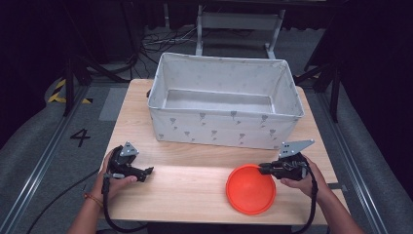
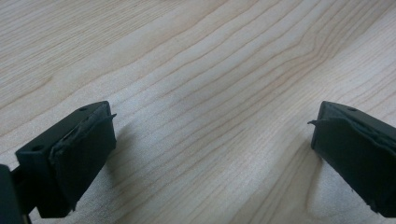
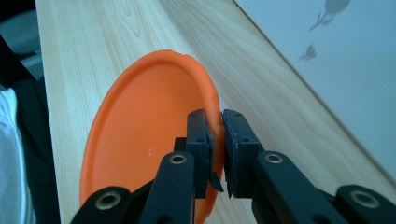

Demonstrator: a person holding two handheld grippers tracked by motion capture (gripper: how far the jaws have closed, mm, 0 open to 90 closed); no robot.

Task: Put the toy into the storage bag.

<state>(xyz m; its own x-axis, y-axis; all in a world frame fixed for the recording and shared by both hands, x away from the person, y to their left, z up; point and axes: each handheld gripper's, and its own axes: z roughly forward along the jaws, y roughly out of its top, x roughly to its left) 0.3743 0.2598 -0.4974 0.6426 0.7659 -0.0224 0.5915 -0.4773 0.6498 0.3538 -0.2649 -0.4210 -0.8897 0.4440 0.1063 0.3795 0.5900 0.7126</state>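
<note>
- Your tabletop (image 1: 195, 195) is pale wood with a fine straight grain and a smooth, faintly sheened finish.
- The orange plate (image 1: 251, 189) in your right tool (image 1: 265, 168) looks like smooth, matt plastic.
- The bin (image 1: 224, 126) is white cloth, matt, printed with small grey motifs.
- Your left tool (image 1: 146, 171) has matt black pads (image 2: 79, 158) with rough, frayed edges.

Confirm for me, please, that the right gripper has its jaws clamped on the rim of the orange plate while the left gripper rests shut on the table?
Not quite: the left gripper is open, its jaws wide apart over the bare table, as the left gripper view shows. The right gripper does clamp the rim of the orange plate.
</note>
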